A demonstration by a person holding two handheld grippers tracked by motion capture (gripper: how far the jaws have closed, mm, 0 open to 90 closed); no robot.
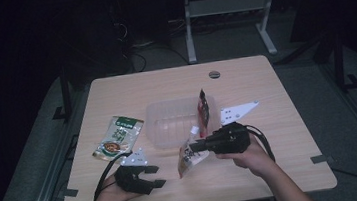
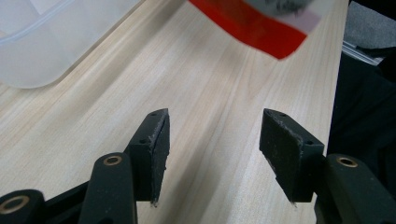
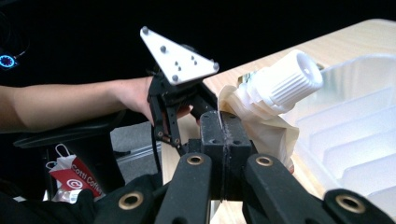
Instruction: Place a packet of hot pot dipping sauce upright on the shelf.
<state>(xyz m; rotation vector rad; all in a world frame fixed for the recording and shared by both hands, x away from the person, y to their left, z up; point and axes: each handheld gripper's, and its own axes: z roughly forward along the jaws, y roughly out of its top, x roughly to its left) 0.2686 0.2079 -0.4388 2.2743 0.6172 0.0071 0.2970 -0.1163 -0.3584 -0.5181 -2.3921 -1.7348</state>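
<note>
Right tongs pinching pouch beside tub.

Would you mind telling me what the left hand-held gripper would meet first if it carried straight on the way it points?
Probably the spouted pouch held by the right hand-held gripper; bare table lies before the open left hand-held gripper, though depth is uncertain.

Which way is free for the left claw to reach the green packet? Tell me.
Probably yes: the left claw is open and holds nothing, and the green packet lies flat just ahead of it on bare table, apart from the clear tub.
</note>
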